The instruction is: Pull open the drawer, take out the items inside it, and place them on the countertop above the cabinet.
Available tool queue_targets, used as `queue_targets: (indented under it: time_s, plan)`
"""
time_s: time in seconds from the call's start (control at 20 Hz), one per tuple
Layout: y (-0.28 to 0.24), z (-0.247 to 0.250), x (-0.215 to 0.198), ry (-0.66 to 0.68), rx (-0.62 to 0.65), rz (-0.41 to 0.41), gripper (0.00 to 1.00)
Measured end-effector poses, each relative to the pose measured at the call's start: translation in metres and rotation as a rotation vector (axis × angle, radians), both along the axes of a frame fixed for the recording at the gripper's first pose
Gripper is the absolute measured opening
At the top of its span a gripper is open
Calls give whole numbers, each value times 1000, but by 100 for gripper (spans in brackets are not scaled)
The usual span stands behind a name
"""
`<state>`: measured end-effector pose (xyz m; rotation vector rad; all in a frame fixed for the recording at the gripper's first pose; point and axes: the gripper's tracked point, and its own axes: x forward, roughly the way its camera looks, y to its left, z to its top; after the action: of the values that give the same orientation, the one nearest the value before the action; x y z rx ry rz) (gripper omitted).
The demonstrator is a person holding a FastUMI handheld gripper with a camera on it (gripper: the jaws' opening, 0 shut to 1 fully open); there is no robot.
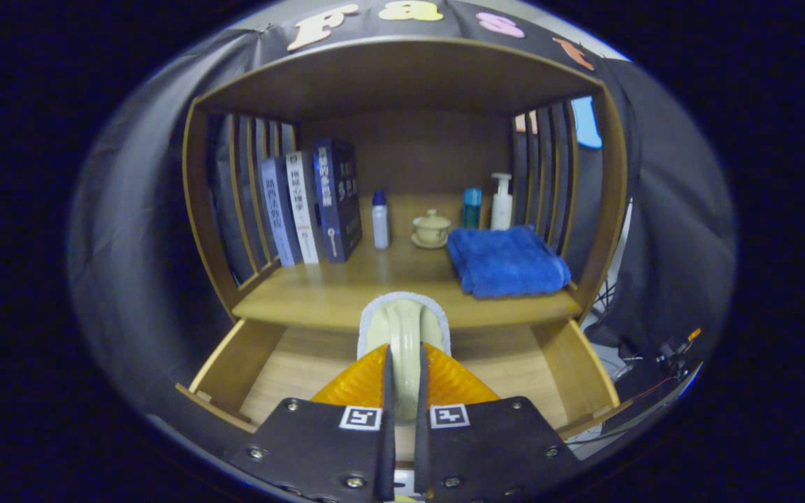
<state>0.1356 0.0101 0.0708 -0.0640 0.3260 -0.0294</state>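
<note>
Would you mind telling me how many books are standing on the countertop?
3. A pale blue book stands nearest the left slats, a white book beside it, and a dark blue book next, nearest the small bottle. Slats could hide another.

The gripper (402, 391) jaws clamp a pale slipper (403, 332) above the open drawer (235, 363), just before the countertop (332, 293).
</note>
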Motion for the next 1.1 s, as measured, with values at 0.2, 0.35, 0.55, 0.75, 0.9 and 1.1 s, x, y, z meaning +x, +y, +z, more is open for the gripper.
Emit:
queue_targets:
  time_s: [0.2,0.35,0.55,0.75,0.9,1.1]
  plan:
    - [3,68,6,-189,88,-17,11]
    - [3,105,5,-277,100,-27,11]
    - [10,129,23,-314,99,-27,12]
    - [17,127,60,-324,43,-27,12]
    - [14,108,92,-322,-4,-50,12]
    - [10,57,125,-246,-10,-65,12]
